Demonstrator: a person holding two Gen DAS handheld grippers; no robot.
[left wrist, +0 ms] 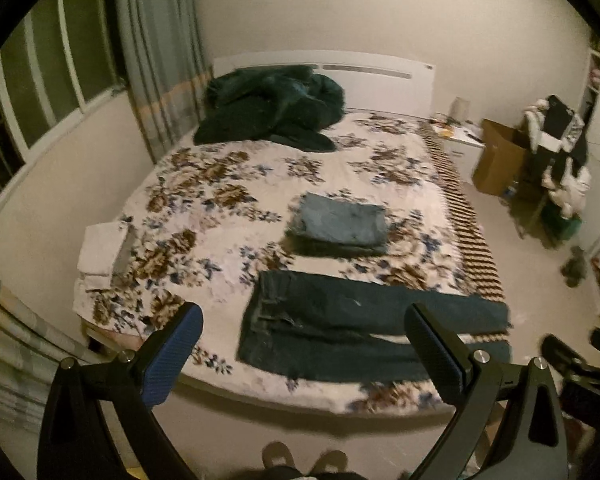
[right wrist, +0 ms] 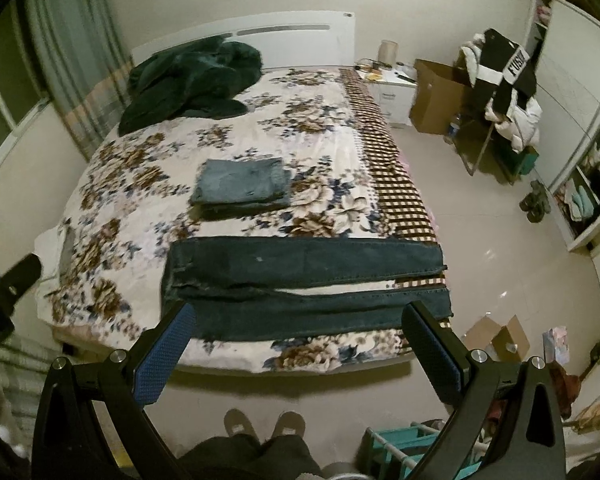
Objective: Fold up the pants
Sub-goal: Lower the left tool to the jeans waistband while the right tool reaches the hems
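Dark pants lie flat across the bed's near edge, legs side by side. Left gripper and right gripper spread, empty, hovering above. Denim: heavy, floppy, grippy; probably pinch cuffs and waistband.

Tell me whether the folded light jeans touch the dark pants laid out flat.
Apart. The right wrist view shows a strip of floral bedspread between the folded light jeans and the dark pants.

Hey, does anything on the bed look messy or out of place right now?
Yes: a dark green blanket lies bunched by the headboard. The dark jeans are flat and the folded jeans look neat.
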